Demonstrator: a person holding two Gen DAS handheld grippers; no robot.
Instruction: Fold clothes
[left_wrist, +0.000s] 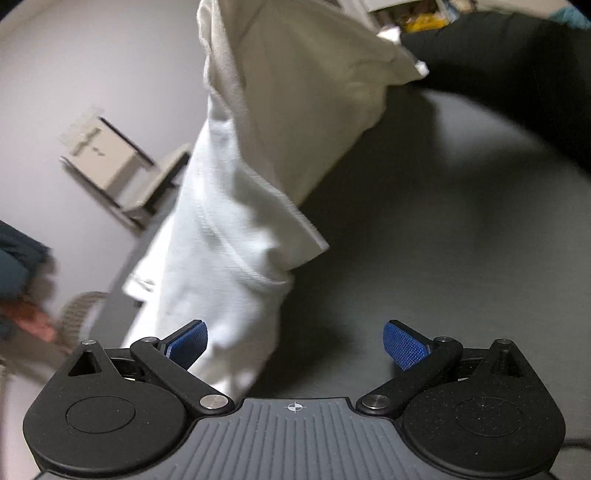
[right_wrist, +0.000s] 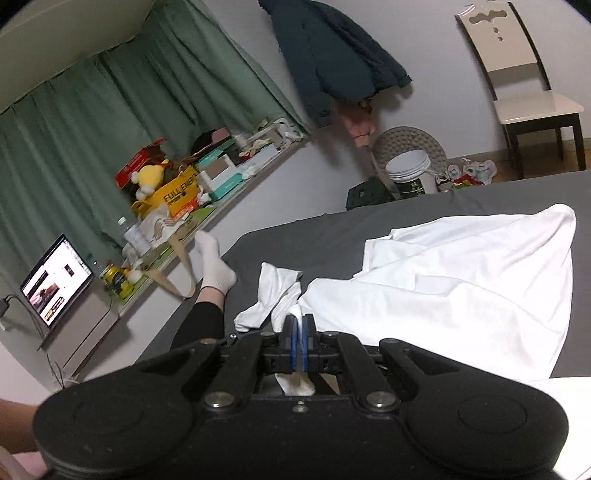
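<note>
A white garment (left_wrist: 236, 206) hangs and drapes over the dark grey bed (left_wrist: 424, 229) in the left wrist view, its upper part lifted toward the top of the frame. My left gripper (left_wrist: 295, 345) is open, blue pads spread wide, with the cloth's lower edge beside the left pad. In the right wrist view the same white garment (right_wrist: 461, 295) lies bunched on the grey bed (right_wrist: 332, 236). My right gripper (right_wrist: 298, 332) is shut on a pinch of its white fabric. A small white piece of cloth (right_wrist: 271, 295) lies just ahead of the fingers.
A person's leg in black with a white sock (right_wrist: 214, 266) rests at the bed's left edge. A cluttered ledge (right_wrist: 184, 199) and a laptop (right_wrist: 55, 280) stand left. A chair (right_wrist: 524, 88), a white bucket (right_wrist: 410, 173) and a hanging dark jacket (right_wrist: 332, 55) are beyond the bed.
</note>
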